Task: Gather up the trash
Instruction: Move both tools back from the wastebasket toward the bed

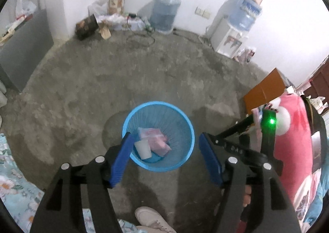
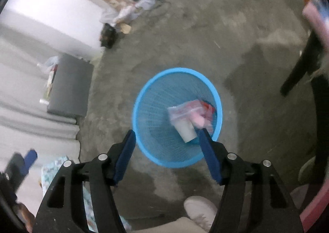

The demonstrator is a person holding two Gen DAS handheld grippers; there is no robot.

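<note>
Basket [image 1: 186, 124] of blue mesh plastic stands upright on the bare concrete floor [image 1: 102, 81], directly beneath both of my grippers. Inside it, at the bottom, lie a clear zip bag with pink contents [image 1: 155, 139] and a white cup [image 1: 143, 148] on its side, the cup touching the bag's near edge. In the right wrist view the same bag [image 2: 188, 110] and cup [image 2: 186, 130] sit toward the right wall of the basket [image 2: 148, 97], with something red beside the bag that I cannot identify.

My left gripper [image 1: 164, 143] is released: jaws spread wide, nothing between the blue pads, the left pad overlapping the basket rim in view and the right pad just outside it. My right gripper [image 2: 166, 140] is likewise released and empty, jaws wide apart, its right pad showing over the cup's lower edge; whether it touches I cannot tell.

A white shoe [image 1: 152, 220] stands on the floor just near the basket. Against the far wall are a large blue water jug [image 1: 165, 11] on the floor and, well apart to its right, a white water dispenser [image 1: 228, 35] carrying a second bottle. An orange-brown cardboard box [image 1: 265, 89] sits at the right, beside a pink-red patterned cloth [image 1: 292, 150]. Right wrist view is motion-blurred.
</note>
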